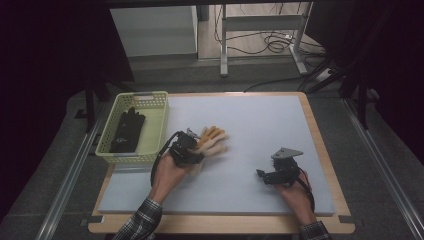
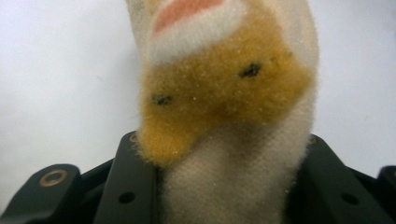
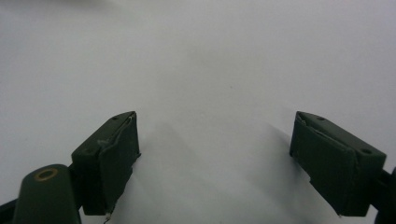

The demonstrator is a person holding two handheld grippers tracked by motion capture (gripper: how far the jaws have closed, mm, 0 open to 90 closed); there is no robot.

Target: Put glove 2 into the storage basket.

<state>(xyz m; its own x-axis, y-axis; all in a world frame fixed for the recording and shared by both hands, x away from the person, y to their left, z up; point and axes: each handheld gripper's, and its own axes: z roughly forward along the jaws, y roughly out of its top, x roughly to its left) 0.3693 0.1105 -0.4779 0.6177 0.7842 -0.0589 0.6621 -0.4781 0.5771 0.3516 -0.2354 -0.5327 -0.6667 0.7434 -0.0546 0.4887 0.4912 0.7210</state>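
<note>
A fuzzy cream and orange glove lies partly on the white mat, its fingers pointing right. My left gripper is shut on its cuff end. In the left gripper view the glove hangs between the two black jaws, and the left gripper presses on it from both sides. My right gripper hovers over the mat to the right, well apart from the glove. In the right gripper view the right gripper stands open with nothing between its jaws.
A pale yellow basket sits at the mat's left edge with a black glove inside. The white mat covers most of the wooden table. Table legs and cables lie on the floor behind.
</note>
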